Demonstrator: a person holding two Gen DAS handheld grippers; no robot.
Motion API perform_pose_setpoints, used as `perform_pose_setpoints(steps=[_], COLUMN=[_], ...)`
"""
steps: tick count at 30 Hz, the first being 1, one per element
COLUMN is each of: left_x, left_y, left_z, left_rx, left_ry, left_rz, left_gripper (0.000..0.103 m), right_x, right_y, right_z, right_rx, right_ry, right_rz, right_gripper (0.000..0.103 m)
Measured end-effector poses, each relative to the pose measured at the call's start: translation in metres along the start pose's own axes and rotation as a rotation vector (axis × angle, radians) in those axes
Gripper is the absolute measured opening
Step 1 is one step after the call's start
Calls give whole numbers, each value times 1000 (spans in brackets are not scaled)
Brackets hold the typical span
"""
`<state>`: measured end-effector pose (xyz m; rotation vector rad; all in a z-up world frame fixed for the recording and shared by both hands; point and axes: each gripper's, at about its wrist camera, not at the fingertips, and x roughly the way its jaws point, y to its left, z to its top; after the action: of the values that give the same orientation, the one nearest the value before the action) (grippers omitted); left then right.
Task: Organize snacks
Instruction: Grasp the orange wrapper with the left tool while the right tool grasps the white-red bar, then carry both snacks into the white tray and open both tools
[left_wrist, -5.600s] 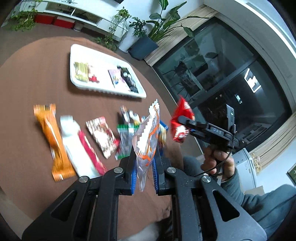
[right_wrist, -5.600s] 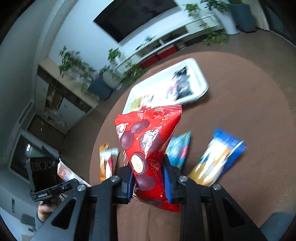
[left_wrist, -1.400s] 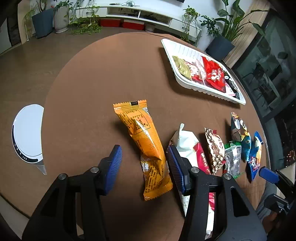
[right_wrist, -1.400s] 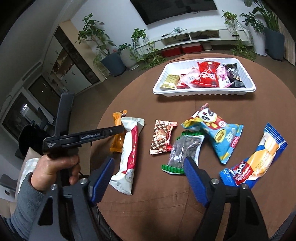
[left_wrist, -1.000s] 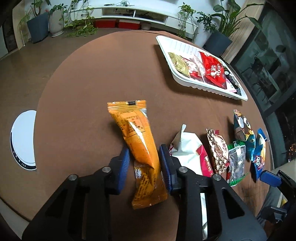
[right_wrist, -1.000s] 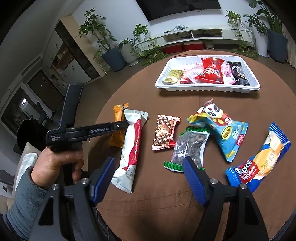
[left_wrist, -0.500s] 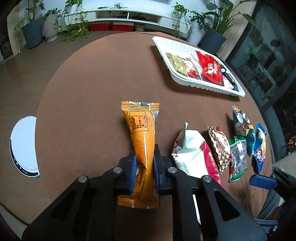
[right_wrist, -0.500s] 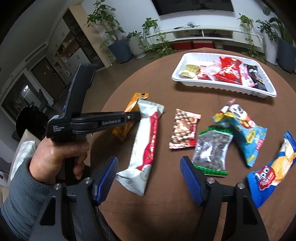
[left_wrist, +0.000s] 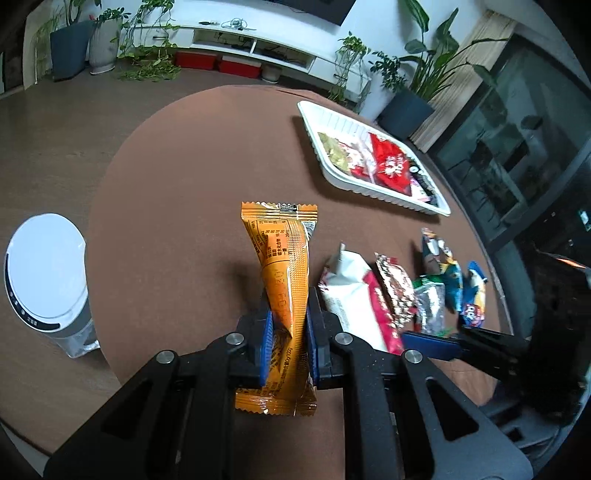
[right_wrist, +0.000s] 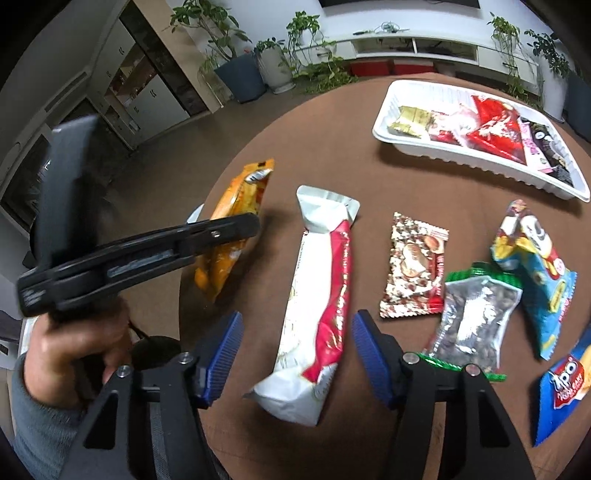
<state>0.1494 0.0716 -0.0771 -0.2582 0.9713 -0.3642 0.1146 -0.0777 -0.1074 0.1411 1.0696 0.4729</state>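
My left gripper (left_wrist: 288, 341) is shut on the orange snack packet (left_wrist: 282, 266) and holds it upright above the brown round table (left_wrist: 177, 206); it also shows in the right wrist view (right_wrist: 236, 221). My right gripper (right_wrist: 297, 354) is open, its jaws on either side of the white and red snack bar (right_wrist: 319, 302), which lies flat on the table. The white tray (right_wrist: 413, 146) at the far right holds several snacks, among them a red bag (right_wrist: 495, 129).
A brown patterned packet (right_wrist: 415, 266), a clear green-edged bag (right_wrist: 472, 321), a blue panda bag (right_wrist: 535, 266) and a blue Tipo packet (right_wrist: 565, 380) lie to the right. A white round appliance (left_wrist: 44, 273) stands left of the table.
My left gripper closed on the orange packet and lifted it off the table. My right gripper moved left and down over the white and red bar, still open.
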Motion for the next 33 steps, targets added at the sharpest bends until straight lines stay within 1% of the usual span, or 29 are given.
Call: perform_pose_setpoints(steps=[3,6,11,14,15,18,20,21,22,26,33], left_x=[-5,-10,-15,-17,-18,-18,-19,-19,-19,-19,-26], left_y=[0,2,5,7,7,9,9,8,8,5,3], left_z=[-7,-13,-18,-20,-21,-22,-23,-23,-23,-25,-25], left_rx=[-11,-25,-47,-52,-54,-57,-57,-56,-55,-53,-63], left_ry=[-7,-13,-23,-24,-25,-26,-26,-26,-27,-26,-35], left_rz=[-18,-34,-46,-48,-47,-49,-50,-51,-52,-57,-85], left_gripper=[13,13,13,13,13,13,13,13,13,13,13], right_x=[11,20,28,33,34,37,37,36,38,35,20], right_y=[4,12,25,29,30,33,33,31,30,24,4], right_z=[-1,-1,0,3,4,7,9,10,10,8,6], right_rx=[-11,-56,-136,-164,-177,-216,-222,-221,-220,-192,-73], right_ry=[28,42,35,31,30,23,20,20,20,16,3], right_rz=[-25,-77,-156,-191,-206,-252,-253,-254,-251,-222,-105], right_gripper=[62,60,58,54,51,38,28,21,18,16,15])
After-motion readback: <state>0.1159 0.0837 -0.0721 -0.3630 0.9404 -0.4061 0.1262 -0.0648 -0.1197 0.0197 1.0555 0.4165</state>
